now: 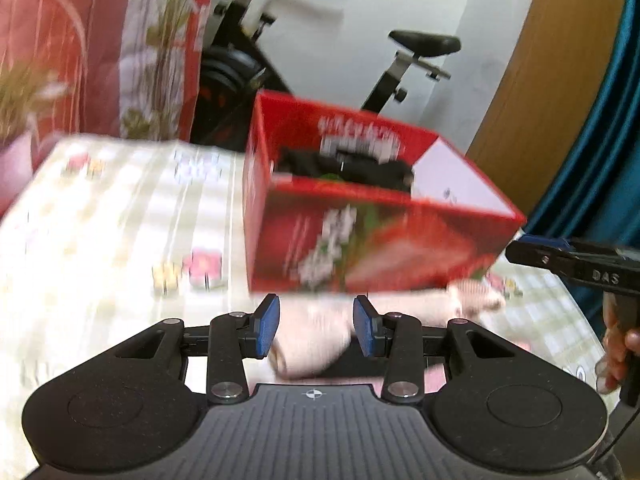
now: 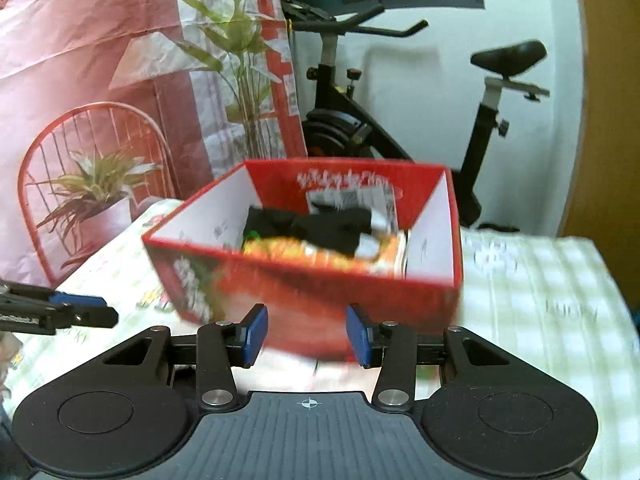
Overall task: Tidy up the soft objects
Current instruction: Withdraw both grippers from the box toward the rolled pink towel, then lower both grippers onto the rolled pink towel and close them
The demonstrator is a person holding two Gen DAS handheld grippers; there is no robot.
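Checked cloth, pale green and cream, covers the table under everything. Red box stands open-topped on it; black fabric lies inside, with something orange under it, seen from the right wrist. Frames are blurred.

Pale pink roll of soft cloth lies on the table just before the box's near wall. Its long axis runs across the left view, one end toward the lower left, the other stretching right along the box foot.

Left gripper: jaws part-open, blue pads either side of the roll; contact not clear.

Right gripper: jaws part-open in front of the box; pale blur between them, grip cannot be told.
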